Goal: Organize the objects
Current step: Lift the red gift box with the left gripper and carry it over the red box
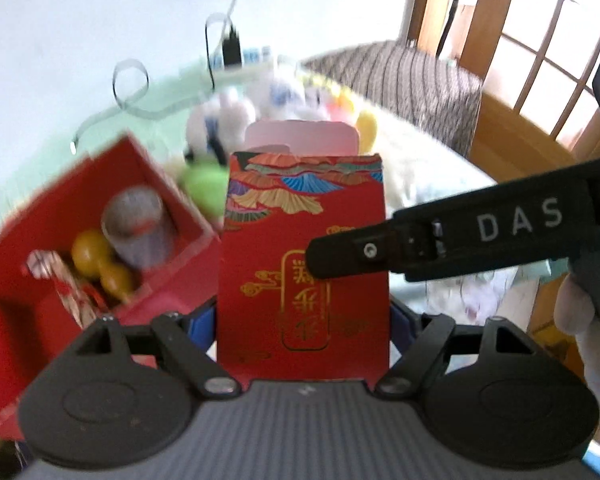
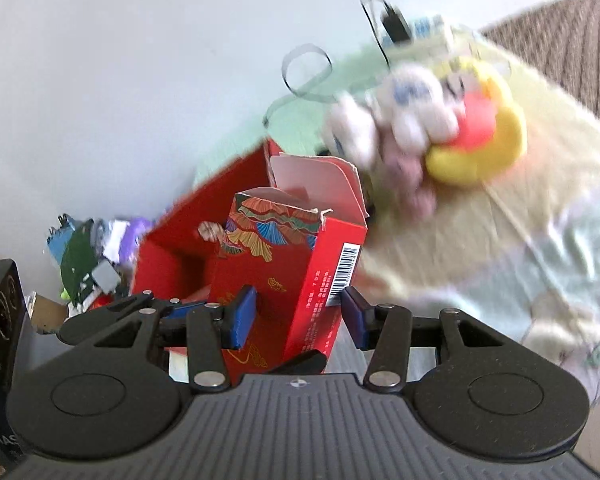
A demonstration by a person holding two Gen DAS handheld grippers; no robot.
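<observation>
The left gripper (image 1: pixel 304 316) is clamped on the lower part of a small red carton (image 1: pixel 304 252), held upright with its long axis vertical and its torn top flap open, pointing up and away from the camera. The right gripper (image 2: pixel 296 316) has its blue pads spread apart on either side of the same carton (image 2: pixel 300 264), one pad just beside the barcode face, gripping nothing; its finger crosses the carton's front in the left view. The carton hangs above the bed, beside an open red box (image 1: pixel 60 248) holding a can and gourds. To do this well, I would keep the carton upright and steady, then close the right pads squarely on its narrow faces before moving it toward the box.
</observation>
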